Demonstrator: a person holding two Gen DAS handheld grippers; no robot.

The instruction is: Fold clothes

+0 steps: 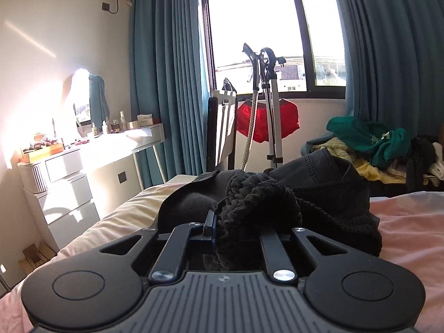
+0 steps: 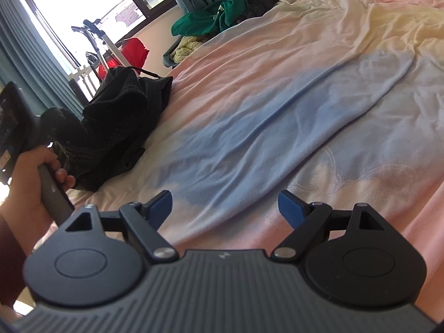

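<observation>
A heap of black clothes (image 1: 319, 191) lies on the bed, with a black knitted garment (image 1: 258, 202) on top of it. My left gripper (image 1: 222, 230) is shut on a bunched fold of that knit; one blue pad (image 1: 211, 226) shows and the cloth hides the other. In the right wrist view the same black heap (image 2: 119, 116) sits at the left, and a person's hand (image 2: 36, 177) holds the left gripper's handle beside it. My right gripper (image 2: 224, 208) is open, low over the bare pink and blue sheet (image 2: 277, 111), with nothing between its fingers.
A pile of green, yellow and dark clothes (image 1: 371, 141) lies beyond the bed on the right. A garment steamer stand (image 1: 273, 105) with red shorts (image 1: 285, 122) stands by the window. A white dressing table (image 1: 83, 158) is at the left wall. The bed's edge runs along the left.
</observation>
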